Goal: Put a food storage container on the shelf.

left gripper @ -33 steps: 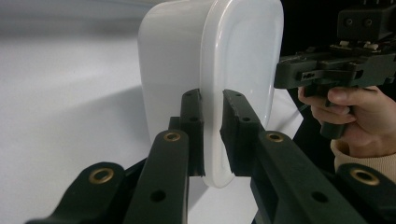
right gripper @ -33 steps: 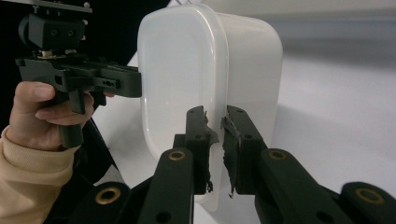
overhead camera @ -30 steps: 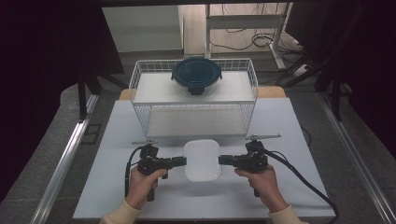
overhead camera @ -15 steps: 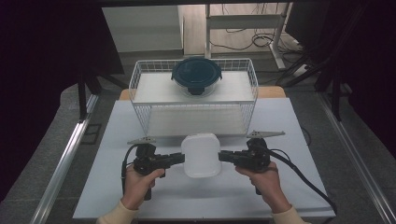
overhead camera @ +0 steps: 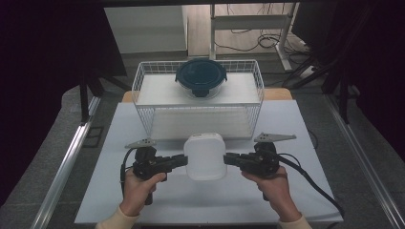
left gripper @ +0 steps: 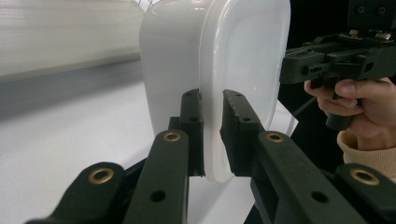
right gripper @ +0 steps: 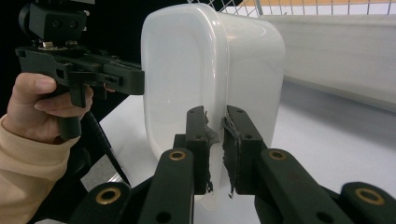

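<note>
— Container [overhead camera: 205,155], white plastic and lidded, is hanging between the two claws, each one pinching the rim on its own side.

— Are both claws actually clamping it?

— Yes. In the left gripper view the left claw [left gripper: 212,133] is squeezing the rim flange between its pads, and the right claw [right gripper: 215,149] is doing the same on the opposite edge. Gripping both sides is probably keeping the box level and stopping it from swinging.

— Where is it sitting relative to them?

— Straight between their tips, above the white worktop [overhead camera: 296,133] rather than resting on it, I judge.

— And beyond the claws?

— A white wire basket [overhead camera: 143,95] is standing just ahead of them, open at the top. On its far side a round dark-lidded glass dish [overhead camera: 200,76] is resting inside. The basket looks like the likely destination.
</note>
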The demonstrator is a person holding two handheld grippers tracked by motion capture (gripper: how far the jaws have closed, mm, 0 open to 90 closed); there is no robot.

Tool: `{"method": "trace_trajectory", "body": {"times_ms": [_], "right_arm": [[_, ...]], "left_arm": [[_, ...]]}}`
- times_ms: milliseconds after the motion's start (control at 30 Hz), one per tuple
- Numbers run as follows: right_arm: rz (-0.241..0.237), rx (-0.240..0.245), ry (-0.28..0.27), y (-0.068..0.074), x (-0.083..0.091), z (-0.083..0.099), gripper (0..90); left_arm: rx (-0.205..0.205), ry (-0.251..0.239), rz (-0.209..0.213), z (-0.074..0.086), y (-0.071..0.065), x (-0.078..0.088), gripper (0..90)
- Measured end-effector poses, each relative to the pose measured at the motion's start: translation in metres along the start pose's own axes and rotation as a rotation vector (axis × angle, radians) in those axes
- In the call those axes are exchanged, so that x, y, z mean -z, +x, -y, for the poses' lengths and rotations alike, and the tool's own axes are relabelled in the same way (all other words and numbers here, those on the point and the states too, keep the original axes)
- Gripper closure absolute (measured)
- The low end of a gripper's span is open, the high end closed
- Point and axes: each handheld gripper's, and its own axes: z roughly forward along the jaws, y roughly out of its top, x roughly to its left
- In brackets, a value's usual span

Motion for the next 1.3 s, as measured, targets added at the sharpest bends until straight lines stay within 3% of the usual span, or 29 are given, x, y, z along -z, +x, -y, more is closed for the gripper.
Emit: {"method": "trace_trajectory", "body": {"times_ms": [533,900,1200,1300], "right_arm": [[-0.008,0.023,0.002,-0.003,0.000,-0.015,80.3],[0.013,0.050,-0.037,-0.001,0.011,-0.046,80.2],[0.037,0.089,-0.050,0.011,0.022,-0.081,80.2],[0.043,0.107,-0.067,0.017,0.028,-0.098,80.2]], "left_arm": [[-0.031,-0.026,-0.013,-0.015,-0.005,0.005,79.9],[-0.082,-0.056,-0.008,-0.055,-0.012,0.009,80.0],[-0.107,-0.092,0.000,-0.086,-0.020,0.019,80.0],[-0.122,-0.104,0.007,-0.104,-0.024,0.025,79.9]]}}
